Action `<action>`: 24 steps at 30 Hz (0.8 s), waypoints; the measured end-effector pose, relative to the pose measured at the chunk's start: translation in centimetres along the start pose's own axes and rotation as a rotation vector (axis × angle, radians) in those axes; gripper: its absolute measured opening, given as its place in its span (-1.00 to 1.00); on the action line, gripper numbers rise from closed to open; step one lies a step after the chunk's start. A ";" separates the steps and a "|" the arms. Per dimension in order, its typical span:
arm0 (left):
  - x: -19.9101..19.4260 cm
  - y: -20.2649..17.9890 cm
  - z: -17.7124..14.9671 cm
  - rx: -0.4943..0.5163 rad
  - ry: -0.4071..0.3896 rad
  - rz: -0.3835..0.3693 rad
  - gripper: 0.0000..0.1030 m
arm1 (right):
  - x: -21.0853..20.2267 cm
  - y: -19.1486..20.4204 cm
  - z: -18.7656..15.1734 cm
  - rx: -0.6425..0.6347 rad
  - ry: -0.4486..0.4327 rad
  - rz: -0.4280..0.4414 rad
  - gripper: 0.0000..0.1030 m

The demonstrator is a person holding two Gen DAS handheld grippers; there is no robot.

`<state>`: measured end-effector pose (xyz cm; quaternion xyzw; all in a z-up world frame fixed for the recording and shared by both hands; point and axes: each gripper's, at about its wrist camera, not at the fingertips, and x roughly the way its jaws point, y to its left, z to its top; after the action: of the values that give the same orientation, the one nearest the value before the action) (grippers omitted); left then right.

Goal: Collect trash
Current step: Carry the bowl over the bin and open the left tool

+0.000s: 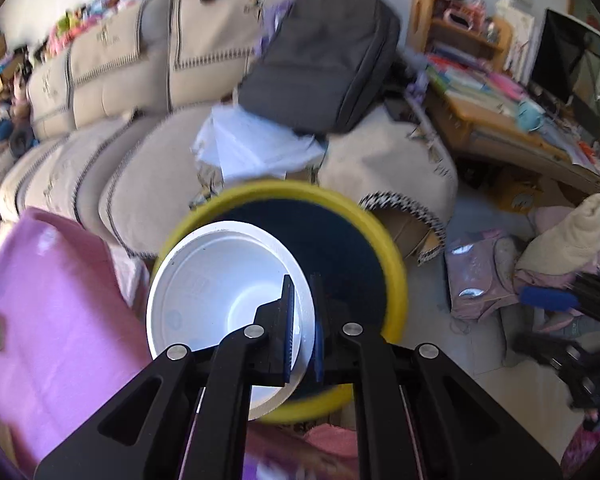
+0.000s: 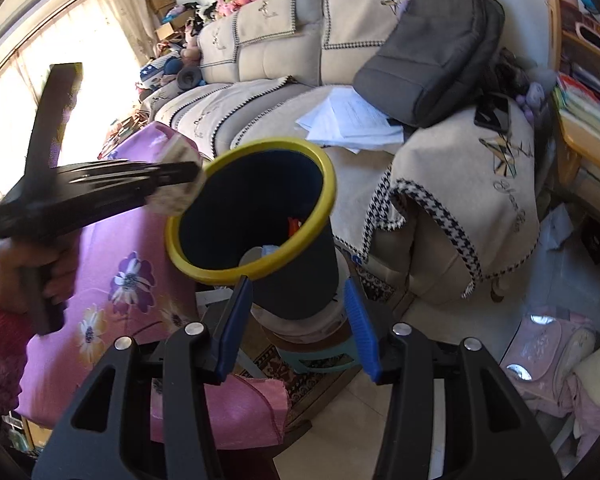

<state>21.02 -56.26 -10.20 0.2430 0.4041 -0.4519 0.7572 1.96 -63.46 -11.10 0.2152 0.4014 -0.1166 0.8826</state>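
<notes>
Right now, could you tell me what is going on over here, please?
A person is collecting trash with a claw in each hand. The left claw is shut on the rim of a white disposable cup, held at the mouth of the yellow-rimmed bin. The right claw hangs open and empty in front of the bin.

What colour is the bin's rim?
Yellow rim on a dark bin; clearest in the right wrist view.
</notes>
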 end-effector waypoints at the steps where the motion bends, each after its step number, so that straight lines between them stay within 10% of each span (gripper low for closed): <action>1: 1.3 0.3 0.2 -0.013 0.028 -0.005 -0.83 | 0.2 -0.2 -0.1 0.004 0.006 -0.003 -0.10; 6: 5.9 1.4 0.1 -0.039 0.113 0.042 -0.79 | 0.9 -1.0 -0.4 0.033 0.031 -0.013 -0.09; 9: 6.7 2.5 -0.4 -0.073 0.131 0.049 -0.12 | 1.1 -0.8 -0.5 0.030 0.039 -0.011 -0.06; 12: 5.6 3.1 -0.6 -0.096 0.083 0.066 -0.01 | 1.1 -0.3 -0.6 0.020 0.039 -0.008 -0.05; 24: -16.5 3.0 -10.1 -0.207 -0.322 0.178 0.74 | 1.9 4.0 -0.9 -0.050 0.054 0.011 -0.04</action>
<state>15.30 -39.33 -2.08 0.1233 0.2989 -0.3725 0.8699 4.09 -59.58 -11.98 0.1982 0.4267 -0.0958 0.8772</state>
